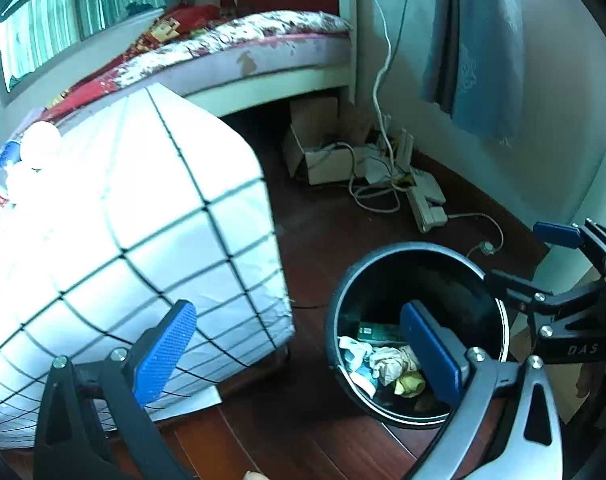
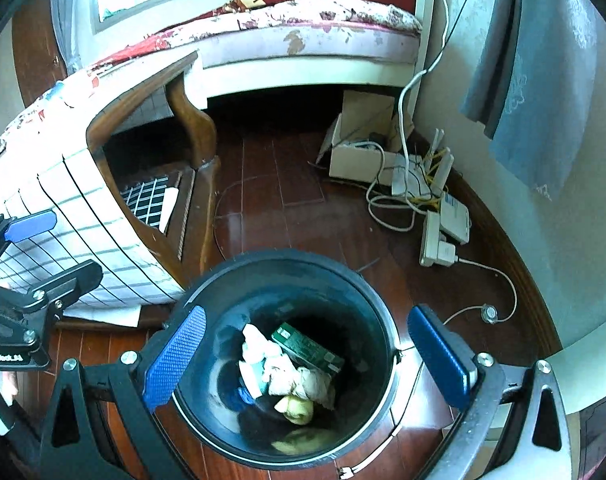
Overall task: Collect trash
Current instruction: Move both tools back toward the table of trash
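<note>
So from the left wrist, the left gripper (image 1: 303,360) hangs wide open and empty beside the round black plastic trash bin (image 1: 335,300), probably done dropping. Next to it, the table draped in a white grid-pattern cloth (image 1: 151,220) crowds that side.

Right wrist: the right gripper (image 2: 311,360) is spread wide, holding nothing, right over the bin where crumpled white paper (image 2: 299,380) and a green carton (image 2: 307,348) sit. Maybe fruit peel too, it's blurry. Tangled white cables (image 2: 403,196) clutter the floor behind.

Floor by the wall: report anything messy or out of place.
A box lies tipped open under the bed, cables spilling from it in a tangle around a power strip. The bin stands upright, trash inside.
</note>
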{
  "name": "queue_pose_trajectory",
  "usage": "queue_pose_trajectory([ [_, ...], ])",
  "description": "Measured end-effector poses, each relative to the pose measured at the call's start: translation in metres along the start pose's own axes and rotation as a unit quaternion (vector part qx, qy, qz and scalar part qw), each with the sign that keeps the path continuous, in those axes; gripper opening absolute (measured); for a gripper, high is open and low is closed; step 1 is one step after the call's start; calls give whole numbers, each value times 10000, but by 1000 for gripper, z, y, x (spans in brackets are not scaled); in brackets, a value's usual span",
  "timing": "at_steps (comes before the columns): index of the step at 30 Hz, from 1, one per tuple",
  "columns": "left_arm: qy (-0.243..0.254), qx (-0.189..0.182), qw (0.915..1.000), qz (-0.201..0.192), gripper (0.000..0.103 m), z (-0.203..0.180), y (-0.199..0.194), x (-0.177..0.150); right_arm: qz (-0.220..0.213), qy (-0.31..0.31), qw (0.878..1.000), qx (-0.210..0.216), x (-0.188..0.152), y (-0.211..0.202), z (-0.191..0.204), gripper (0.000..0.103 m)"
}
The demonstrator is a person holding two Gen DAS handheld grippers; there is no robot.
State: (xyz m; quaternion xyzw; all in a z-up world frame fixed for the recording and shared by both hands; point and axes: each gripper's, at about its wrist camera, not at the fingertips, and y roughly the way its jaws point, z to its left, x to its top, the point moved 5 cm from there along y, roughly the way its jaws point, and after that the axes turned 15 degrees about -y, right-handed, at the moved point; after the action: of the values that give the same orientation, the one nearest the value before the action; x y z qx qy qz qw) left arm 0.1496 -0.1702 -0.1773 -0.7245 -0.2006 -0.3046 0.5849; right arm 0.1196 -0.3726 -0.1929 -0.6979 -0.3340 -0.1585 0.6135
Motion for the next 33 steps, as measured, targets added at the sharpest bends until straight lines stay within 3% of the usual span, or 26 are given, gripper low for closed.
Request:
queue_pose_trajectory([
  [9,-284,199,9985,-435,102,44,-39,16,-462,-233,9987,8,35,-23,38,102],
  [17,-635,591,9920,-920,102,110,-81,35,-1043,-261,9940,191,84,-43,74,102],
  [23,-853,1116,9831,-1178,102,175,-109,50,-1367,-582,9875,518,148,-56,122,102],
  [33,-1340,1898,9614,-1473,102,281,-139,83,-1414,-1202,9760,1142,253,-41,220,102],
])
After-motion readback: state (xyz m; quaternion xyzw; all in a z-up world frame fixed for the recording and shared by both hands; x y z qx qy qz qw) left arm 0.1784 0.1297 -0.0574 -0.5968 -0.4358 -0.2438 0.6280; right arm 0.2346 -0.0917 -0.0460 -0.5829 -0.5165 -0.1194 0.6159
